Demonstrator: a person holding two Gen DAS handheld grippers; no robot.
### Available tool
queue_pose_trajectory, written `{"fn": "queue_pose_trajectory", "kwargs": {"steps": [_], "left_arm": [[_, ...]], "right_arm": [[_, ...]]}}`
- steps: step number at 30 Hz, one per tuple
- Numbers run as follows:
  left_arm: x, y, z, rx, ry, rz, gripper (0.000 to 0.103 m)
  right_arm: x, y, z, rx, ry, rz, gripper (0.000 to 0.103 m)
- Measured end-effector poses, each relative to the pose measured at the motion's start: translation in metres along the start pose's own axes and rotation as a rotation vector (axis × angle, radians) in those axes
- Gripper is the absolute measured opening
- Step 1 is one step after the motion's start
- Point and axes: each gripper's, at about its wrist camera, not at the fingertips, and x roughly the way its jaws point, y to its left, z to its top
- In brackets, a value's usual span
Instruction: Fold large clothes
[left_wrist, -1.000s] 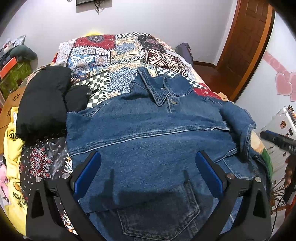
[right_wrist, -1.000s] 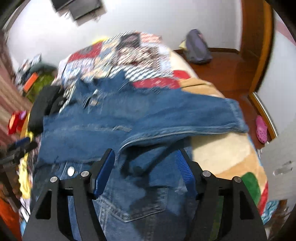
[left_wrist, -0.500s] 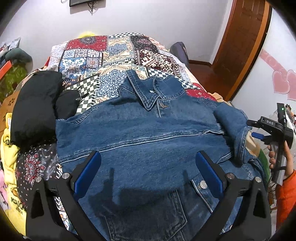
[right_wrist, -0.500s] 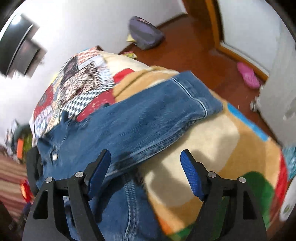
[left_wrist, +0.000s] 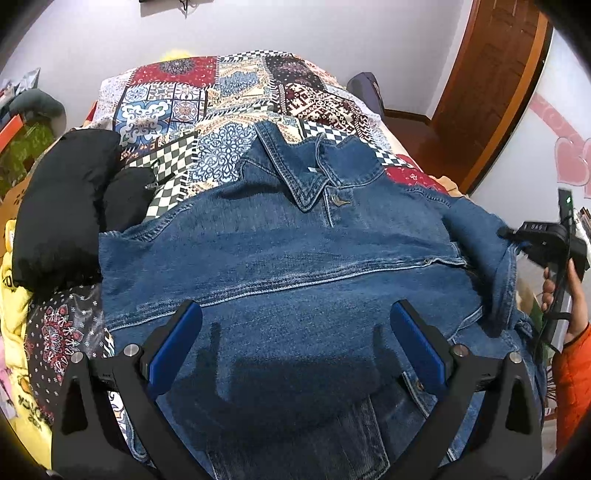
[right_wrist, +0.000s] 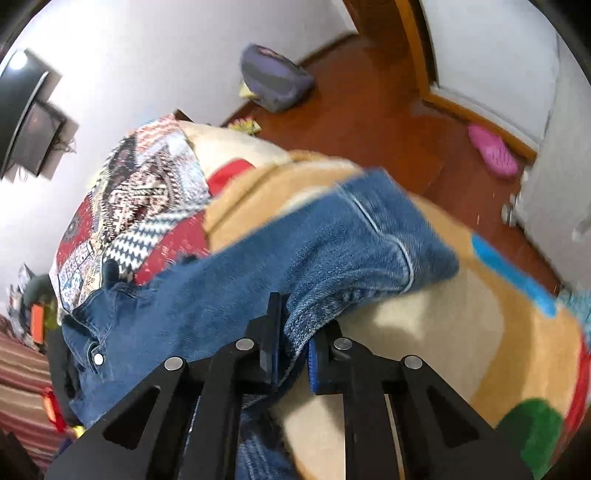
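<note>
While the denim jacket (left_wrist: 295, 258) lies spread front-up across the near half of the bed (left_wrist: 236, 96), its collar pointing to the far end, the left hand-held gripper (left_wrist: 295, 343) hangs above the jacket's lower body with its blue-padded fingers (left_wrist: 173, 347) wide apart and nothing between them. The jacket rests on a patchwork bedspread (left_wrist: 192, 107) of red, blue and checkered squares, and a black padded garment (left_wrist: 62, 206) sits just beside the jacket's left shoulder, with a yellow cloth (left_wrist: 14, 317) under it at the left edge. At the right side of the bed the jacket's right sleeve (right_wrist: 332, 251) lies out over a beige, blue and green blanket (right_wrist: 480, 332). The right hand-held gripper (right_wrist: 291, 354) is clamped on that sleeve, a fold of denim pinched between its nearly closed fingers, cuff end pointing to the far right. From the left wrist view, the right hand-held gripper's black body shows at the right edge beside the sleeve, held in a hand (left_wrist: 565, 288) with an orange cuff. On the wooden floor (right_wrist: 369, 96) beyond the bed lie a grey bag (right_wrist: 273, 81) by the far wall and a pink slipper (right_wrist: 491, 151) near the door frame.
</note>
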Motion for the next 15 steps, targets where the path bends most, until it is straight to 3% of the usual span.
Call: {"fn": "queue_pose_trajectory", "kwargs": {"steps": [3,7,11,15], "left_arm": [[-0.009,0.001,0.002,0.009,-0.021,0.006,0.102],[-0.030,0.005,0.003,0.013,-0.065,0.009,0.102],[-0.056,0.013,0.002,0.009,-0.121,0.019,0.102],[-0.080,0.025,-0.001,-0.004,-0.169,0.033,0.102]], "right_arm": [[-0.026,0.023,0.006,-0.075,-0.064,0.024,0.009],[-0.070,0.068,0.009,-0.182,-0.133,0.120,0.008],[-0.112,0.129,-0.002,-0.335,-0.212,0.195,0.008],[-0.138,0.182,-0.019,-0.445,-0.231,0.290,0.007]]}}
